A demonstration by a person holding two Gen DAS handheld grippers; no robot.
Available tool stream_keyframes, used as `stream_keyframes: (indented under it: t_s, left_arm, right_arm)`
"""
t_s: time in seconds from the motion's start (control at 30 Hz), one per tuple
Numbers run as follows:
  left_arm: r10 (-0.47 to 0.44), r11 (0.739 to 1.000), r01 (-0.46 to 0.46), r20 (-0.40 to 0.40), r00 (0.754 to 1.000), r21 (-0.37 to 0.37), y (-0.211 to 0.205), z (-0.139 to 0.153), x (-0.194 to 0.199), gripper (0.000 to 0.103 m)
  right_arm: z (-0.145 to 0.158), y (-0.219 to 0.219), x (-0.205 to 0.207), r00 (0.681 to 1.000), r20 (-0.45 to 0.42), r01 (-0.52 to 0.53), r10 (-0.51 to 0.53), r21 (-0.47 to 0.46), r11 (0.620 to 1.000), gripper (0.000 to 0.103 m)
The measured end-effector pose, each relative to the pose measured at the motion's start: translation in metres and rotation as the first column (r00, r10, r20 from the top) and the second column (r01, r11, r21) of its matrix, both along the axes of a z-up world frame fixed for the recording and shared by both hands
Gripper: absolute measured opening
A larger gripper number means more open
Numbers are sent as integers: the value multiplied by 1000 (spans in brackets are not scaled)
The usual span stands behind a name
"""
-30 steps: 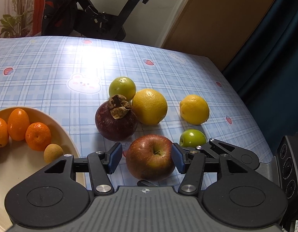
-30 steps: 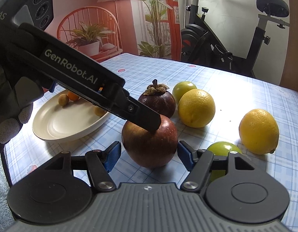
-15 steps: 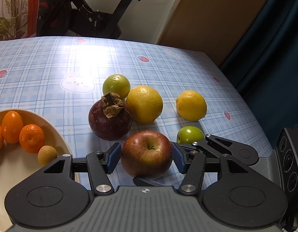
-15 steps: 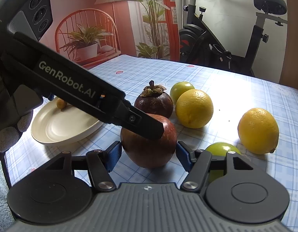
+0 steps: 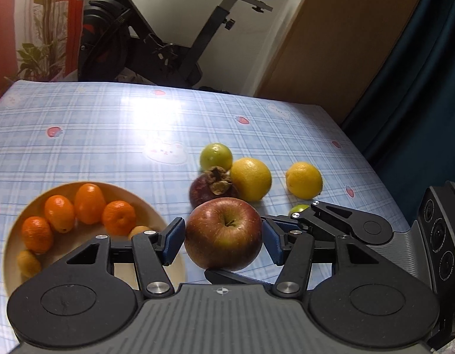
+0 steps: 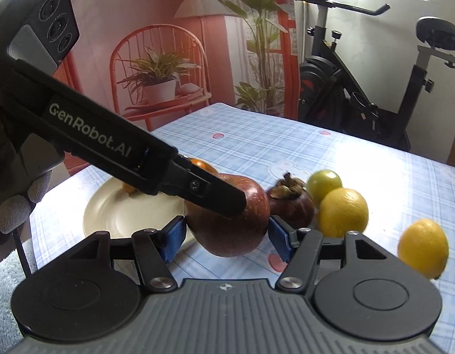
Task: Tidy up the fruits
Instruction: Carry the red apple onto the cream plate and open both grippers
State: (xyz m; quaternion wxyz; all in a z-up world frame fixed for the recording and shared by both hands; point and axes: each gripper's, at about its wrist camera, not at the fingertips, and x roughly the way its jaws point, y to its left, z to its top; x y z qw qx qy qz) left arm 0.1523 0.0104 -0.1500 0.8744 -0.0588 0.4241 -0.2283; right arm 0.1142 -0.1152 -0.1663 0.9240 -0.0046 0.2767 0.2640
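A red apple (image 5: 223, 233) is held off the table between the blue pads of both grippers. My left gripper (image 5: 223, 242) is shut on it from one side and my right gripper (image 6: 227, 236) from another; the apple (image 6: 230, 224) also shows in the right wrist view, with a left finger (image 6: 209, 194) across it. A cream plate (image 5: 71, 253) at the left holds several small orange fruits (image 5: 90, 203). A mangosteen (image 5: 212, 188), a green fruit (image 5: 216, 156), an orange (image 5: 251, 178) and a lemon (image 5: 304, 180) lie on the table behind.
The table has a blue checked cloth (image 5: 109, 135); its right edge drops off near the lemon. A small green fruit (image 5: 298, 209) lies behind the right gripper's finger. An exercise bike (image 5: 156, 35) and a chair with a potted plant (image 6: 159, 79) stand beyond the table.
Both grippers have lifted the apple off the table and carried it left, nearer the plate. The other fruits have stayed in place.
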Motion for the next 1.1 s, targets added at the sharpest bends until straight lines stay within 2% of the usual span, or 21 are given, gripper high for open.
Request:
stream_keyframes:
  t_s: [0.23, 0.37, 0.73, 1.1]
  left_arm:
    - [107, 994, -107, -32, 994, 1, 59, -3, -7, 59]
    - [163, 986, -164, -44, 986, -20, 78, -13, 2, 59]
    - [224, 974, -224, -49, 973, -7, 97, -27, 20, 60]
    - [241, 971, -241, -26, 970, 1, 95, -28, 19, 61]
  right_arm:
    - [-7, 63, 15, 994, -9, -110, 109, -19, 994, 64]
    - [-16, 79, 31, 990, -27, -142, 141, -21, 990, 64]
    - [-34, 103, 65, 981, -39, -193, 191, -45, 980, 64]
    - [-38, 107, 65, 980, -6, -197, 197, -62, 978, 64]
